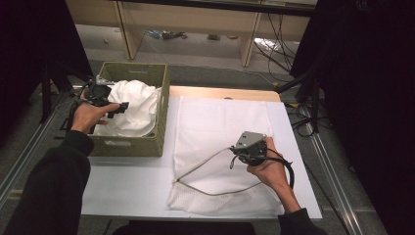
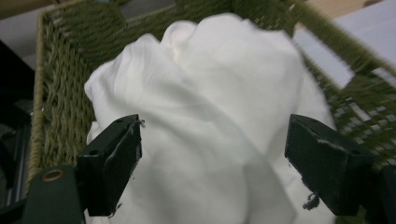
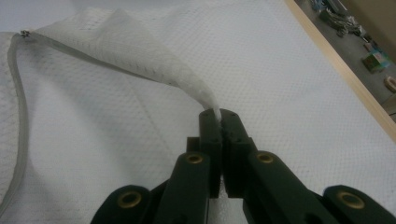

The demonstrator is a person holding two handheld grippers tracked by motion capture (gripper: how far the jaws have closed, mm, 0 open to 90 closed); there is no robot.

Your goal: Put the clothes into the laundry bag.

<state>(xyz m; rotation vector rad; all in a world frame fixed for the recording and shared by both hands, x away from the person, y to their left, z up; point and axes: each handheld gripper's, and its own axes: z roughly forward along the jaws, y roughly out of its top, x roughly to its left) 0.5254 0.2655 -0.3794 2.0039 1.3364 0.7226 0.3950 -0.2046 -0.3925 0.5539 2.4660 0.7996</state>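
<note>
Mesh bag (image 1: 220,147) — white, zipper-edged, flap pinched by right gripper (image 3: 218,114), left gripper (image 2: 212,149) wide apart above crumpled cloth (image 2: 210,93)

Free room over the cloth pile; the raised bag flap blocks the lower right.

In the high view, the woven basket (image 1: 128,146) fills the upper left of the table (image 1: 127,186), its walls fencing in the bunched white cloth (image 1: 132,107); only the way from above is open, and there the left gripper (image 1: 117,108) hangs with jaws wide apart, cloth (image 2: 205,121) lying between them untouched. Bare tabletop lies lower left, below the basket. The mesh bag (image 1: 220,127) covers the centre and right; its zipper edge (image 1: 195,169), pinched up by the right gripper (image 1: 234,157), arches across the lower part. Dark curtains close both frame sides.
</note>
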